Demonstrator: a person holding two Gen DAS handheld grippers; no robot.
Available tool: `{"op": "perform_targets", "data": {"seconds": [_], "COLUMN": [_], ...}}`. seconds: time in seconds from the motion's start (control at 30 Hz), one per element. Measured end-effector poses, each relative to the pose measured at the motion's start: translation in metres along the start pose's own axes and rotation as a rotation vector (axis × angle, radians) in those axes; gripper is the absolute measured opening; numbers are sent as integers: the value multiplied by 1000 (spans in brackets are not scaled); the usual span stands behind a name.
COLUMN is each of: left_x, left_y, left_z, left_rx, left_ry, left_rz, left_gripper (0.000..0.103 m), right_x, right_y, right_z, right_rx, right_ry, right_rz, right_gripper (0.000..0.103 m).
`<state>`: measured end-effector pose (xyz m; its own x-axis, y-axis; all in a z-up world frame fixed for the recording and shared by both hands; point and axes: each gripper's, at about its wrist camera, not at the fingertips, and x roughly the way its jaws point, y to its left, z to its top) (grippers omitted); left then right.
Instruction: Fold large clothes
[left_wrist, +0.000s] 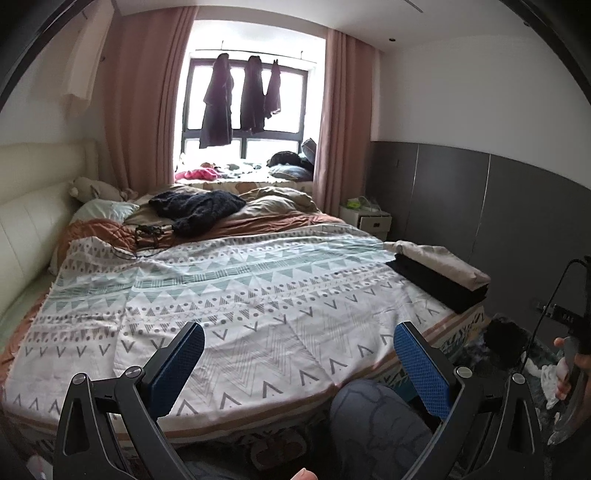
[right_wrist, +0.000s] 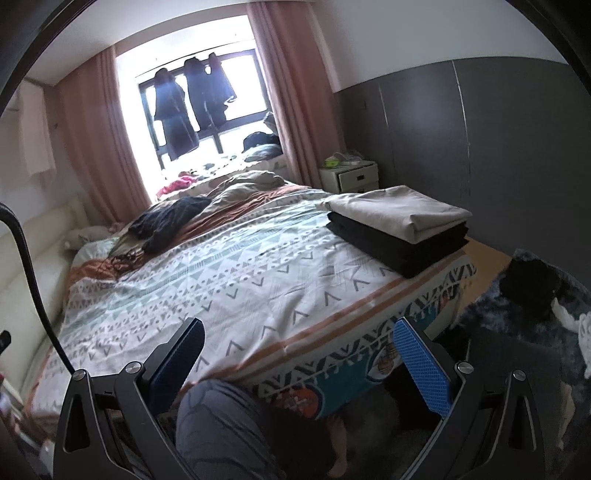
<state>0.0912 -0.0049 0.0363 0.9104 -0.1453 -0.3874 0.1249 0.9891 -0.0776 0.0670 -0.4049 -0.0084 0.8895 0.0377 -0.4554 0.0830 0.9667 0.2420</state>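
The bed fills both views, its patterned cover spread flat, likely to serve as the folding surface. At its right edge a folded stack, beige on black, sits out of the way, apparently finished. A dark crumpled garment lies far up near the pillows, seemingly the next large piece to fold. The left hand-held gripper and right hand-held gripper hover at the foot of the bed, both spread wide and empty.

Your left gripper hangs with its blue-padded fingers spread wide, holding nothing. Your right gripper is likewise spread and empty. Your knee shows below, between the fingers.
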Motion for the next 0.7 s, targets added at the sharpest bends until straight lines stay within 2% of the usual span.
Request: {"op": "perform_targets", "data": {"seconds": [0.7], "left_x": [1], "left_y": [4], "left_z": [-4], "left_rx": [-69], "left_ry": [30], "left_rz": [24], "left_gripper": [102], "right_x": [14], "right_y": [1], "right_z": [-7], "right_rx": [17], "right_ry": [16], "right_rz": [35], "right_gripper": [102]}}
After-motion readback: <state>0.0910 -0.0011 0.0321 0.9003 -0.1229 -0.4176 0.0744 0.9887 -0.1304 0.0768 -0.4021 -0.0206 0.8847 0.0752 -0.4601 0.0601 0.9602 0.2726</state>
